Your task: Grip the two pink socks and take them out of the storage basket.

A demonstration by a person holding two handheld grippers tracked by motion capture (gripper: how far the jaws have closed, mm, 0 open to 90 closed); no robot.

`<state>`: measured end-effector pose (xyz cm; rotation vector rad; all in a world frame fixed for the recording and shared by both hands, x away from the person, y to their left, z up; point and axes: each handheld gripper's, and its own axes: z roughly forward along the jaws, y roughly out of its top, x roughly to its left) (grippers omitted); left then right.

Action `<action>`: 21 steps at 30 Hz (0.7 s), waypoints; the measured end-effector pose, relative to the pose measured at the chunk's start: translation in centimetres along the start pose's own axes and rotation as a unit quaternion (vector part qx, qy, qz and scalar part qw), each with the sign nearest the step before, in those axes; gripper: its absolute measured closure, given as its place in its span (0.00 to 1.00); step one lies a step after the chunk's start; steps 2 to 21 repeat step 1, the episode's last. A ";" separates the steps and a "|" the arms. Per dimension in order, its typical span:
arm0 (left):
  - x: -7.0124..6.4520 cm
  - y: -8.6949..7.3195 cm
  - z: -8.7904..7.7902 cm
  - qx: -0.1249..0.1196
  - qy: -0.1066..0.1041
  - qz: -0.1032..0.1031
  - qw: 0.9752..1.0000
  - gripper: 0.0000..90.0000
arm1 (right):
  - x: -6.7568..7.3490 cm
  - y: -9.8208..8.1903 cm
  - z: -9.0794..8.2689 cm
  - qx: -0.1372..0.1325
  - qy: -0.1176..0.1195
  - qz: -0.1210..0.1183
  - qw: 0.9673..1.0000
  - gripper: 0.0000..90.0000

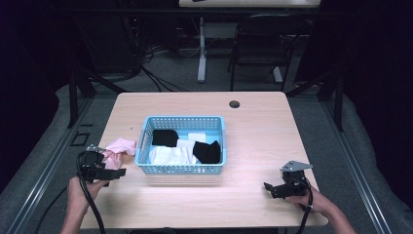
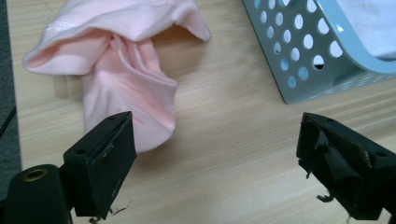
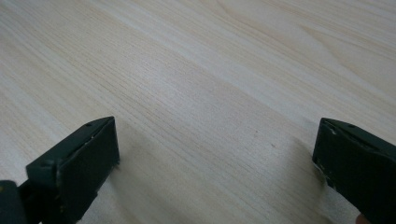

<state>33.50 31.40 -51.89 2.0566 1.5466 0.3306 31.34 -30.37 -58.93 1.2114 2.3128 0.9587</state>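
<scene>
The left gripper (image 1: 104, 170), held in the person's left hand (image 1: 80, 187) at the near left, has its jaws spread wide with nothing between them, while the right gripper (image 1: 272, 187), gripped by the right hand (image 1: 311, 200) at the near right, likewise stands wide apart.

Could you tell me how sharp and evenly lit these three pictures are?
High view: table lit, surroundings dark, basket soft-edged. Left gripper view: pink sock sharp, evenly lit, soft shadow beneath it. Right gripper view: wood grain crisp, jaws slightly blurred, faint shadows beside them.
</scene>
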 end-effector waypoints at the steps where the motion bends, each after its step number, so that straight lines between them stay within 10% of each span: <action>1: -0.1 -0.2 0.3 -0.003 0.002 0.001 1.000 0.13 | 0.0 0.0 0.0 0.000 0.000 0.000 1.000 0.00; 21: -0.1 -0.2 0.3 -0.003 0.002 0.001 1.000 0.13 | 0.0 0.0 0.0 0.000 0.000 0.000 1.000 0.00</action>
